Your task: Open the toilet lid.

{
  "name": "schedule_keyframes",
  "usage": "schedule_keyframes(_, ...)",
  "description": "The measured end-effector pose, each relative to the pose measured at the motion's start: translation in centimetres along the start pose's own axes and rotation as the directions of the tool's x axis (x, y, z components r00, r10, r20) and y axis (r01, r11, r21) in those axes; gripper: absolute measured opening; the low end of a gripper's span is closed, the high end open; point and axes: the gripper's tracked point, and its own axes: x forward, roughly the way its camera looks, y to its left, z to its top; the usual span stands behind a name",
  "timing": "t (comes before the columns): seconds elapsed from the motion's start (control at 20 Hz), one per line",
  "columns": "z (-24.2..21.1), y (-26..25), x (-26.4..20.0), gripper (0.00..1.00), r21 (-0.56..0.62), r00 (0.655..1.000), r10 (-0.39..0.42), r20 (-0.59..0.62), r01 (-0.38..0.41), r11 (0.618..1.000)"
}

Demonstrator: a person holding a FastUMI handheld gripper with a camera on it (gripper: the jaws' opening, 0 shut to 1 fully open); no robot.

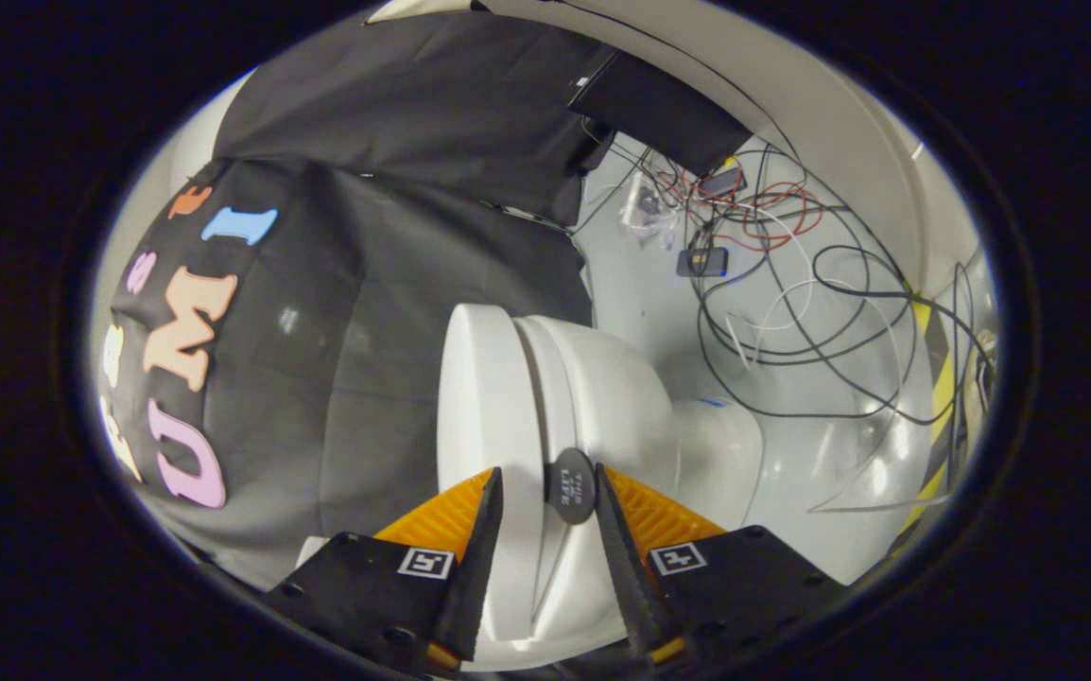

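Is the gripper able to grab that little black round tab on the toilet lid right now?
Probably yes. The gripper is open, and the black round tab sits between its fingertips, close to the right one, at the edge of the white toilet lid. Nothing lies in the way.

A single fisheye camera rides on the handheld gripper (545,497) and looks forward along its two fingers (479,558). The view is rolled sideways, so the toilet (602,397) appears tipped on its side. The camera sits very close to the toilet's front edge, with the fingers straddling the lid (479,416). Beyond the toilet, loose cables (791,284) lie on the floor.
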Motion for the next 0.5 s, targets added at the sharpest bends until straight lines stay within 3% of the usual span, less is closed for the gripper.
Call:
schedule_keyframes(0.15,-0.1,-0.3,0.1,0.13,-0.024,0.999,-0.034,-0.02,0.033,0.999)
schedule_keyframes(0.2,-0.3,0.0,0.2,0.1,-0.054,0.999,-0.036,-0.011,0.036,0.998)
schedule_keyframes(0.3,-0.2,0.7,-0.5,0.07,-0.135,0.999,-0.032,-0.016,0.029,0.99)
schedule_keyframes(0.5,0.5,4.1,-1.8,0.07,-0.116,0.998,0.067,0.014,-0.065,0.991)
